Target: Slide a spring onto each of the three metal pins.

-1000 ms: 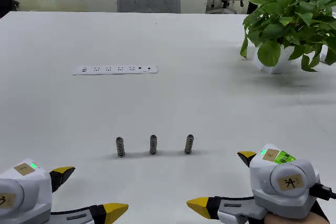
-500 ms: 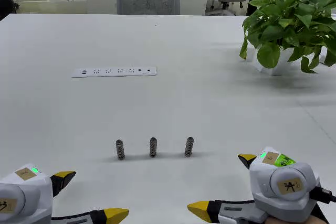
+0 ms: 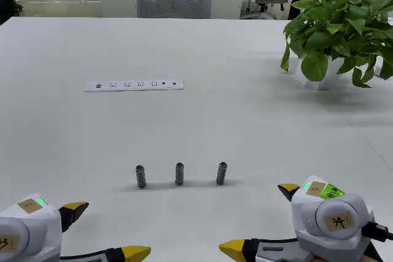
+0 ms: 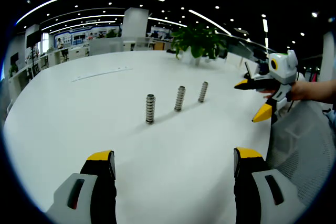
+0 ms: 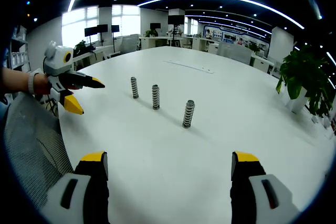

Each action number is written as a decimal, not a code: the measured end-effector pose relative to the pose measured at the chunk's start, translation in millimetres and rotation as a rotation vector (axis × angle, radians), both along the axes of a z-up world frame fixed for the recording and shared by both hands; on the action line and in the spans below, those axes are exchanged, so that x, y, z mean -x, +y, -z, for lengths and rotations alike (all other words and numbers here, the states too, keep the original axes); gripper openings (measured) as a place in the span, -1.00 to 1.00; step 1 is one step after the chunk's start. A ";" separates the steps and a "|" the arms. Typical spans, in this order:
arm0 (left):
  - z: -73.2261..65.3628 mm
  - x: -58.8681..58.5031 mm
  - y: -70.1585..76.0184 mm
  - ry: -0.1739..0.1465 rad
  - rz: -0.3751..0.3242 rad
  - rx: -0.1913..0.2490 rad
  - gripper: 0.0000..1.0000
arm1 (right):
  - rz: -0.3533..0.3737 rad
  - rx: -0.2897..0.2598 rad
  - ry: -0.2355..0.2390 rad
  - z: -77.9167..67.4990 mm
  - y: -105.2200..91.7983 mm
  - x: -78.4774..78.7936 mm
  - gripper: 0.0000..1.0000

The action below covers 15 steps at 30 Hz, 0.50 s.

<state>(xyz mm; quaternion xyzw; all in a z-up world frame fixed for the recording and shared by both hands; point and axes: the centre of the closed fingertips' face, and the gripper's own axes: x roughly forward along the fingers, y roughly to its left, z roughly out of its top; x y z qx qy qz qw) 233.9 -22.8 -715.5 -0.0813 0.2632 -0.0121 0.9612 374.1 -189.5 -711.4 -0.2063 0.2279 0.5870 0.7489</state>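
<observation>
Still, nothing shifts: your left tool (image 3: 104, 229) and right tool (image 3: 258, 218) hover released, empty, as before. Three springs (image 3: 179, 173) stand upright on the surface (image 3: 245, 121) ahead, between both tools, untouched; task likely finished.

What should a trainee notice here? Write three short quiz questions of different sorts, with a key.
1. True or false: the left gripper and the right gripper are both open and hold nothing.
2. How many springs stand upright in the row on the table?
3. What lies flat on the table beyond the springs, seen from the head view?
A. a power strip
B. a screwdriver
C. a cup

Key: 1 true; 2 three; 3 A.
</observation>
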 end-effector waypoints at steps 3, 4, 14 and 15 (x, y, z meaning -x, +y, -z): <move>0.3 0.0 0.2 -0.001 0.000 0.001 0.90 | 0.000 0.001 0.001 -0.6 -0.2 0.7 0.98; 0.3 0.0 0.2 0.000 0.000 0.001 0.90 | 0.001 0.001 0.001 -0.1 -0.1 0.1 0.98; 1.2 0.9 1.1 0.002 -0.001 0.000 0.90 | 0.001 0.000 0.000 0.9 0.0 -0.7 0.98; 0.6 0.8 0.5 0.001 -0.001 0.000 0.90 | 0.001 0.000 0.000 0.5 0.0 -0.6 0.98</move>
